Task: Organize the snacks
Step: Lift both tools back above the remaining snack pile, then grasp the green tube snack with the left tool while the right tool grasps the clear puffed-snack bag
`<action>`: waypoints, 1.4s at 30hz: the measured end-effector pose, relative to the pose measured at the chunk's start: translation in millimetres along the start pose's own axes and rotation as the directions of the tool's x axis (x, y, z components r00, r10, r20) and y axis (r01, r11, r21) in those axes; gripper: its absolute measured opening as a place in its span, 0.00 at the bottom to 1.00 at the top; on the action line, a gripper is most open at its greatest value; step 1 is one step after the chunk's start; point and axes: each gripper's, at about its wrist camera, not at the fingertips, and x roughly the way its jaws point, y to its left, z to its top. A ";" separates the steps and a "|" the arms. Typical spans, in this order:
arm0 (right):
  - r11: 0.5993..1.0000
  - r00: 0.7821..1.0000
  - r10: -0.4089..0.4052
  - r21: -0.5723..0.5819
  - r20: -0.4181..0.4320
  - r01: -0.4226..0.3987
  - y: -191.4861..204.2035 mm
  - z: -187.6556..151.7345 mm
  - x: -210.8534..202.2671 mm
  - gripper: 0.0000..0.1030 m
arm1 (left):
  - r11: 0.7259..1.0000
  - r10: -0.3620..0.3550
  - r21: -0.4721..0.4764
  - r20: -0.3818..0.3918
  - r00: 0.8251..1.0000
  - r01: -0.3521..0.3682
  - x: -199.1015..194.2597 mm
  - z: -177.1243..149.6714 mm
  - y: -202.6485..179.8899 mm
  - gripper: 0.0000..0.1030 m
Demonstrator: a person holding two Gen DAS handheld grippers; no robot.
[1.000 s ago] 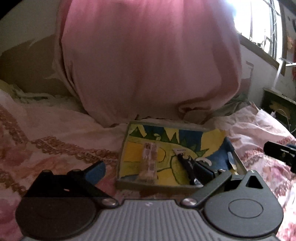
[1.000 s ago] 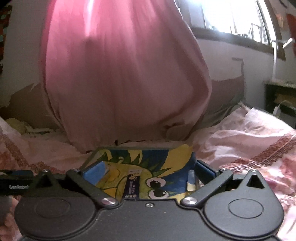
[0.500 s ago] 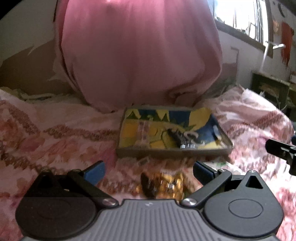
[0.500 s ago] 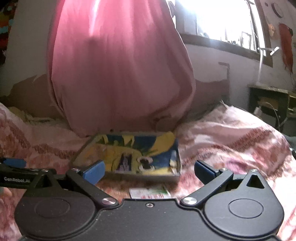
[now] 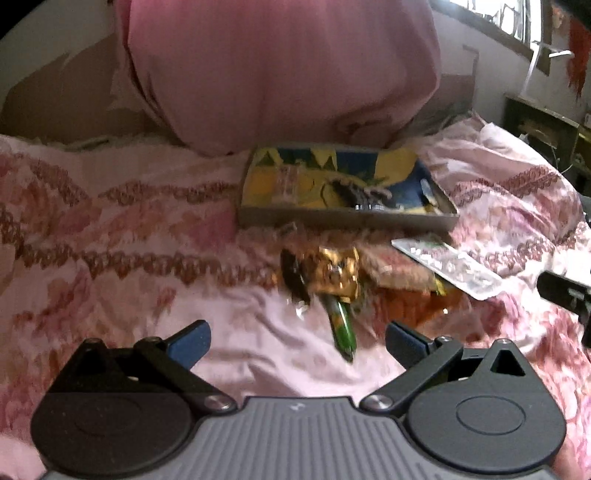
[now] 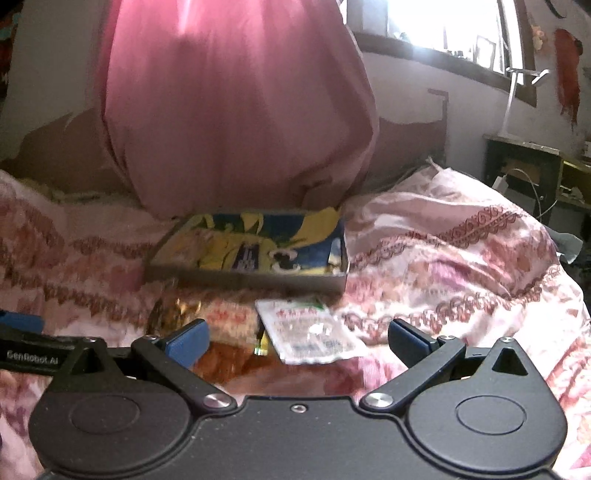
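A shallow tray with a yellow and blue cartoon print lies on the bed, holding a pale wrapped bar and a dark packet. In front of it lies a pile of loose snacks: a gold wrapper, a green stick packet, an orange packet and a white sachet. My left gripper is open, hovering short of the pile. My right gripper is open over the white sachet and orange packet, nothing between its fingers.
A pink floral bedspread covers the bed. A big pink cloth bundle rises behind the tray. A dark side table and a bright window stand at the right. The other gripper's edge shows in each view.
Both grippers have drawn back from over the tray toward me. The loose snack pile in front of the tray has come into view. Both stay open.
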 end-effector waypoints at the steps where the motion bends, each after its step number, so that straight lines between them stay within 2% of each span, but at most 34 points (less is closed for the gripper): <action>1: 1.000 1.000 -0.001 -0.005 -0.011 0.001 1.0 -2.7 -1.2 0.99 | 1.000 -0.002 0.003 -0.009 1.000 0.002 -0.7 -3.2 -0.9 1.00; 10: 0.999 0.994 -0.008 -0.047 -0.106 0.003 11.1 -18.5 0.7 0.99 | 0.997 0.042 0.059 -0.045 0.998 -0.040 -1.3 -9.5 -10.1 1.00; 24: 0.999 0.989 0.009 -0.051 -0.148 -0.017 16.7 -19.4 14.2 0.99 | 0.996 0.064 0.062 -0.118 0.991 -0.057 12.7 -8.5 -9.8 1.00; 29: 0.997 0.987 0.029 -0.061 -0.160 -0.040 19.7 -18.2 19.4 0.99 | 0.997 0.051 0.058 -0.160 0.986 -0.042 21.6 -5.4 -8.9 1.00; 35: 0.988 0.980 0.084 -0.109 -0.182 -0.105 21.6 -9.3 36.8 0.99 | 1.000 0.001 0.003 -0.203 0.979 0.000 38.7 2.3 -0.5 1.00; 42: 0.963 0.972 0.131 -0.209 -0.197 -0.172 24.5 0.9 68.1 0.99 | 0.997 -0.003 -0.077 -0.228 0.974 -0.015 65.3 10.4 12.4 1.00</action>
